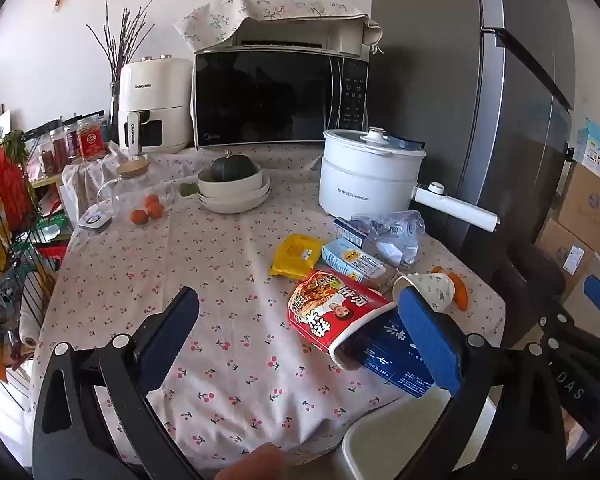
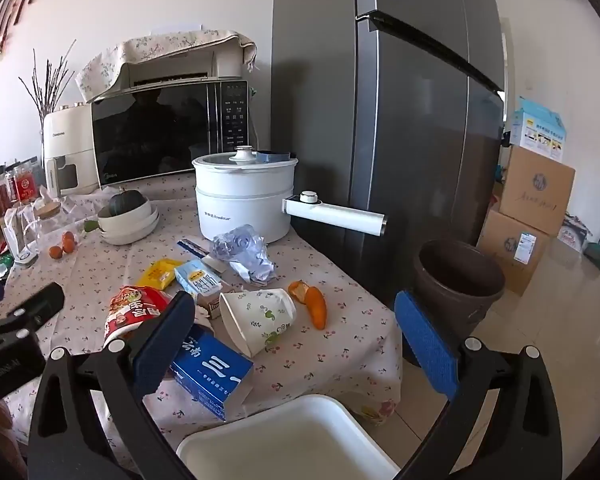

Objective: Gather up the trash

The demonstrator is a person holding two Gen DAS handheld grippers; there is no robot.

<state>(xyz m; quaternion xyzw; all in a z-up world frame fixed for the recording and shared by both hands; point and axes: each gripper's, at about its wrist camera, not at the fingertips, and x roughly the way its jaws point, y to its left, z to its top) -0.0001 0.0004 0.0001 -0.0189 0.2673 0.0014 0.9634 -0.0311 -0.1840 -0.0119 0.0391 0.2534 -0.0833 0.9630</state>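
Note:
Trash lies on the table's right side: a red noodle cup (image 1: 332, 314) (image 2: 134, 308) on its side, a blue box (image 1: 396, 354) (image 2: 214, 374), a tipped paper cup (image 1: 428, 290) (image 2: 260, 316), a small milk carton (image 1: 352, 260) (image 2: 198, 282), a yellow packet (image 1: 296, 254) (image 2: 158, 274), a crumpled plastic bottle (image 1: 392, 230) (image 2: 244, 254) and orange peel (image 1: 458, 290) (image 2: 314, 304). My left gripper (image 1: 300, 334) is open, its right finger just in front of the blue box. My right gripper (image 2: 296, 340) is open above the table's near edge. A brown bin (image 2: 458, 284) stands on the floor to the right.
A white cooker (image 1: 366, 178) (image 2: 242, 196), stacked bowls with a squash (image 1: 234, 188), a microwave (image 1: 276, 96), an air fryer (image 1: 154, 106), a glass jug (image 1: 130, 192) and small oranges (image 1: 148, 210) stand farther back. A fridge (image 2: 380, 120) is right; a white chair seat (image 2: 288, 440) is near.

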